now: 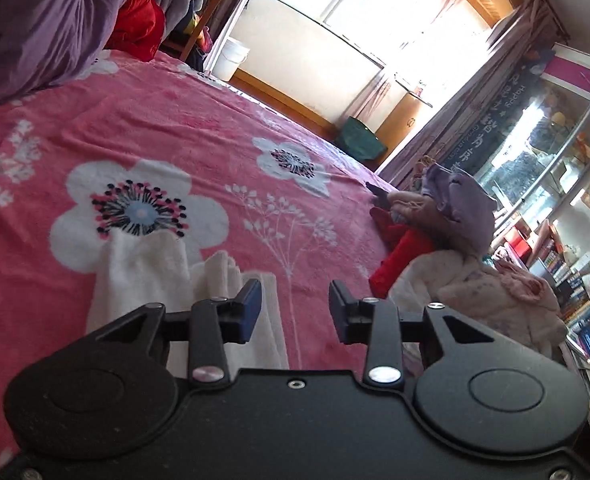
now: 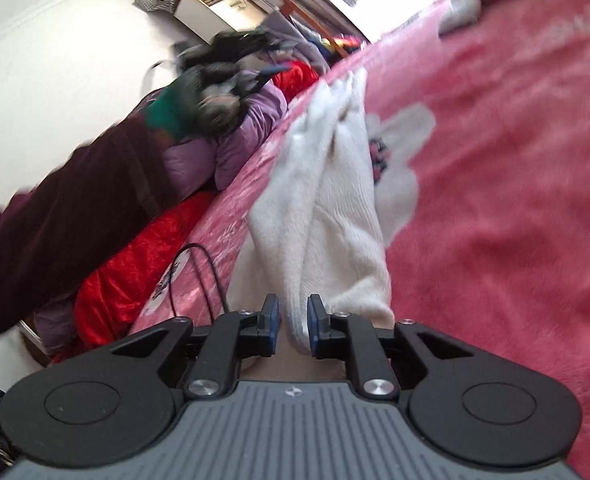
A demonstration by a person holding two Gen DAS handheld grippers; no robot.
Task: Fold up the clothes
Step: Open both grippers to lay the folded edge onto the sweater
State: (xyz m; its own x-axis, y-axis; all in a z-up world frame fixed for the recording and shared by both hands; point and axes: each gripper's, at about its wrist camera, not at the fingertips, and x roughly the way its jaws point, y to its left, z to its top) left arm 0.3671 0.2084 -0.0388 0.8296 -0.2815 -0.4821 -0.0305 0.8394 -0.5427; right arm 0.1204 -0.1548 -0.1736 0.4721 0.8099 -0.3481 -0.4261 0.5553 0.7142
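Two grippers are mine, one in each hand; my left gripper [image 1: 295, 304] hangs with its jaws spread wide and nothing between them, low over the pink flowered blanket [image 1: 167, 120]; its left finger sits just above a fold of the white knit garment [image 1: 143, 276], though I cannot tell whether it touches; my right gripper [image 2: 293, 320] has its jaws drawn in close on a bunched end of the same white knit garment [image 2: 335, 208], the blue pads [image 2: 315, 322] pressed against the cloth on both sides; from that pinch the garment runs away across the blanket [image 2: 515, 160] in long soft ridges; in the right wrist view my left gripper [image 2: 231, 60] appears blurred and raised above the bed, carried on an arm in a dark maroon sleeve [image 2: 75, 208] with a green cuff; a heap of other clothes [image 1: 467, 248], lilac, red and cream, lies well apart toward the blanket's far edge; a purple quilt [image 1: 35, 20] is piled at the other side.
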